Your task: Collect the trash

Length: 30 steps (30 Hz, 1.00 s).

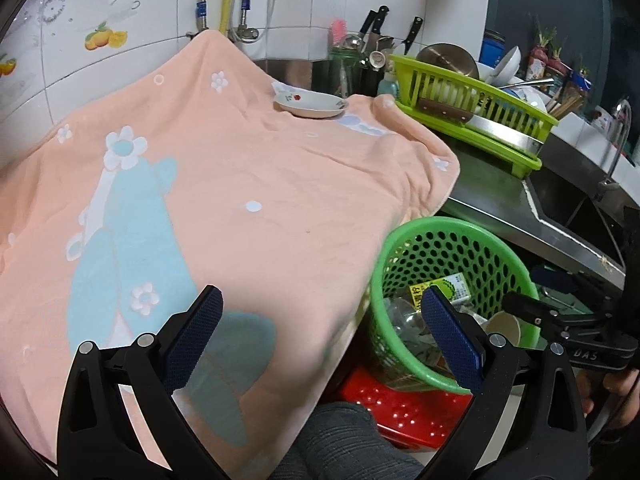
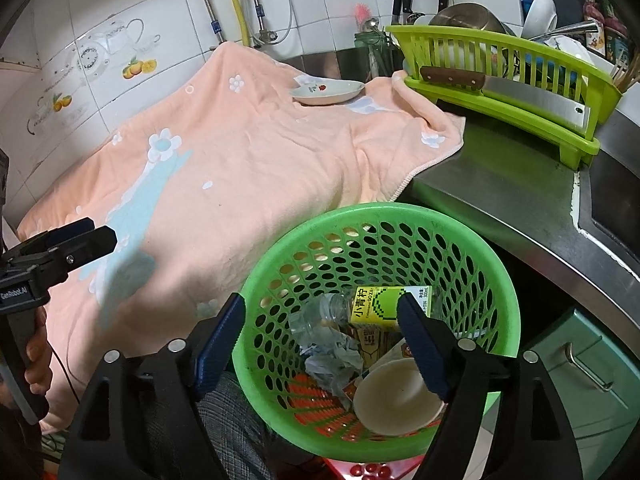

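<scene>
While the right gripper [image 2: 322,336] hangs over the round green basket [image 2: 496,280], its two dark blue, finely ribbed pads stand wide apart with nothing pressed between them. The basket is of glossy plastic with oval holes all around its wall, and it stands on a red perforated stool [image 1: 400,408] just beside the counter edge. Inside lie a pale paper cup [image 2: 396,396] on its side, a yellow-green drink carton [image 2: 384,306], a clear crumpled plastic bottle [image 2: 320,312] and a wad of grey-blue wrinkled paper [image 2: 328,356].

The left gripper [image 1: 320,344] is also wide open and holds nothing; it hangs above the soft peach towel [image 1: 260,168] with white flowers and light blue shapes, which covers the counter. A small shallow ceramic dish [image 1: 310,105] rests on the far part of the towel. Beside it stands a lime green slatted dish rack [image 2: 512,56], with a steel cleaver with wooden handle [image 2: 520,92] lying along its front. The bare counter [image 2: 500,192] is brushed steel.
</scene>
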Each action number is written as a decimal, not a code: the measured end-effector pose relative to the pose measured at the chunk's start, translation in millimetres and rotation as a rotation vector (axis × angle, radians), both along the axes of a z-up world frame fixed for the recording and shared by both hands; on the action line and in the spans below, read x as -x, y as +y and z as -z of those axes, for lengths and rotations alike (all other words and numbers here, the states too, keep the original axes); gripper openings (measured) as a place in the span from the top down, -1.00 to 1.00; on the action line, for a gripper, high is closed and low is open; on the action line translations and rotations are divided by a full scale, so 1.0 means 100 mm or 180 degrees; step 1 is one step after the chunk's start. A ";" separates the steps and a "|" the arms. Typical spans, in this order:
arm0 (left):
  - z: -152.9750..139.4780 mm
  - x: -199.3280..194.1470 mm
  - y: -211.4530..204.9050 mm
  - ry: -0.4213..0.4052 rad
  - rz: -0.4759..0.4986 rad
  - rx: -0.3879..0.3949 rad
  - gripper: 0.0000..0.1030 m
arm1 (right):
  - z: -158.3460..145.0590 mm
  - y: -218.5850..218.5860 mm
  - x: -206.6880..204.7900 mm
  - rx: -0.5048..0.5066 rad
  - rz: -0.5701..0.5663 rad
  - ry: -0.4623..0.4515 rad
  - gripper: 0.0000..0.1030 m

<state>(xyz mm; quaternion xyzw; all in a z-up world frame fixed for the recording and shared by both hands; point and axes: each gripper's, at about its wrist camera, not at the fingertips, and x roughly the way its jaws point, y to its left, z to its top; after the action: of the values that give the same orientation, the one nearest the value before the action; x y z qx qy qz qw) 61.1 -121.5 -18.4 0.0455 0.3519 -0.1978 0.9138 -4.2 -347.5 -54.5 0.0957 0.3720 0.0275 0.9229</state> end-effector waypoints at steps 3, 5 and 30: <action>0.00 0.01 0.04 0.0019 -0.0026 0.0041 -0.90 | -0.02 0.02 0.01 0.0011 0.0012 -0.0018 -0.56; 0.00 0.02 0.07 0.0030 -0.0045 0.0070 -0.90 | -0.02 0.03 0.03 0.0018 0.0018 -0.0029 -0.62; -0.13 0.28 0.40 -0.0108 -0.0341 0.0081 -0.90 | -0.28 0.28 0.29 0.0161 0.0047 -0.0292 -0.79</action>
<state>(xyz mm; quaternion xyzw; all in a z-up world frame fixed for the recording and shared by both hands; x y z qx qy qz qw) 33.0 -81.2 -5.8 0.0183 0.3358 -0.1521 0.9294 -33.1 -319.9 -26.3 0.0737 0.3291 0.0157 0.9413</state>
